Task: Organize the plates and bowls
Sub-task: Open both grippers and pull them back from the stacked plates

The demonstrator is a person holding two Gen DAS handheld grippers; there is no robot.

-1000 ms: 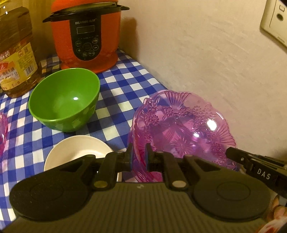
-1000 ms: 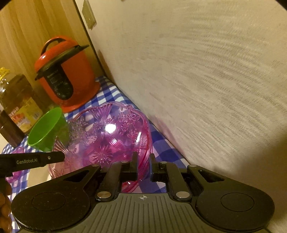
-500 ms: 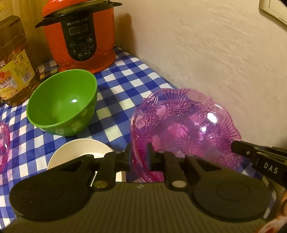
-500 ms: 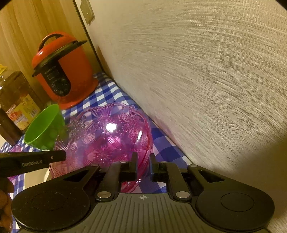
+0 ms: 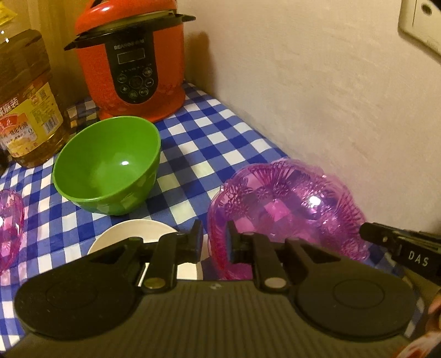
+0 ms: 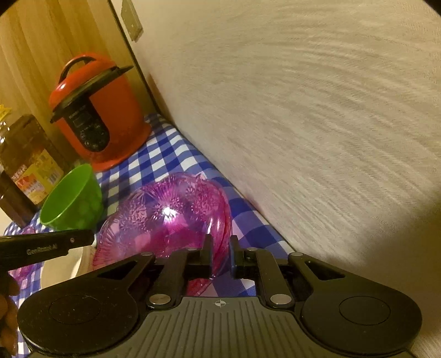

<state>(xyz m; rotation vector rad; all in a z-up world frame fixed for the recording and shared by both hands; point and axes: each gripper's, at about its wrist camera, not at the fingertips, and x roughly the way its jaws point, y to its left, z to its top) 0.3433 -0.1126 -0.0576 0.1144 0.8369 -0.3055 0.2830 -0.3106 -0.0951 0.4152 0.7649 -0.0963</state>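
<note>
The left claw [image 5: 213, 242] has its two black fingers set a little apart, one on each side of the near-left rim of the translucent purple patterned plastic bowl [image 5: 289, 203]; the rim sits in the gap, but whether the pads actually press on it cannot be told. The right claw [image 6: 220, 254] straddles the opposite rim of the same bowl [image 6: 168, 217] in the same way, its fingers narrow with the purple edge between them, and contact there is likewise unclear. The bowl sits low over the blue-and-white checked surface [image 5: 209, 143], just beside the pale textured wall [image 5: 317, 96]; whether its base rests on the cloth cannot be told.

Left of the purple bowl, partly hidden by the left claw's body, lies a round white plate [image 5: 132, 234] flat on the cloth. Beyond the plate stands an upright green plastic bowl [image 5: 107, 168], empty inside. At the left edge a second translucent purple dish [image 5: 9, 225] shows only in part. Behind the green bowl stands a red electric pressure cooker with a black control panel [image 5: 132, 66] in the corner, and to its left a large bottle of amber cooking oil with a yellow label [image 5: 24, 104]. A white wall socket [image 5: 421, 24] is mounted high on the wall.
</note>
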